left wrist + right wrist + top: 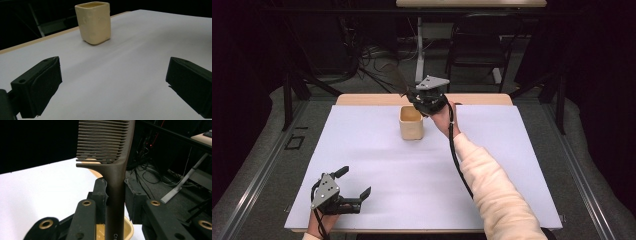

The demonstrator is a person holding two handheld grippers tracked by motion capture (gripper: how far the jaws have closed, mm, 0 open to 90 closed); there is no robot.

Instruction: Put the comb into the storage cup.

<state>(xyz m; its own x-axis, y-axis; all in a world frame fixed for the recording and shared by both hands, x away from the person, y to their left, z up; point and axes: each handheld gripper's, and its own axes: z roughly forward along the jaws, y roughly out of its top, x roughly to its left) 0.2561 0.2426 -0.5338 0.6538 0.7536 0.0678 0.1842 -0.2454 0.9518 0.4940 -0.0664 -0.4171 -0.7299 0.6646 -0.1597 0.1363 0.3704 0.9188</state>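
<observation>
While the person leans over the near edge, the parts stand as follows, near to far.

Left gripper (357, 183): rests at the near left corner of the tabletop (377, 165), held from below by the left hand (324, 220); jaws spread wide with bare white surface between them, as the left gripper view confirms (113, 82).

Tabletop: white sheet over a wooden top, whose pale wood strip shows along the far edge.

Right forearm: cream sleeve (492, 185) reaching from the near right toward the far middle, a black cable trailing along it.

Cup (411, 122): cream, squarish, upright, open mouth up; stands near the middle of the far edge, well apart from the left gripper; seen also in the left gripper view (93, 22).

Right gripper (412, 95): raised just above and beside the cup's far right rim; jaws closed narrow on the handle of a comb.

Comb (110, 157): dark brown, handle clamped between the pads, toothed end pointing away past the far edge; the cup's rim lies directly beneath it in the right gripper view (127, 230).
</observation>
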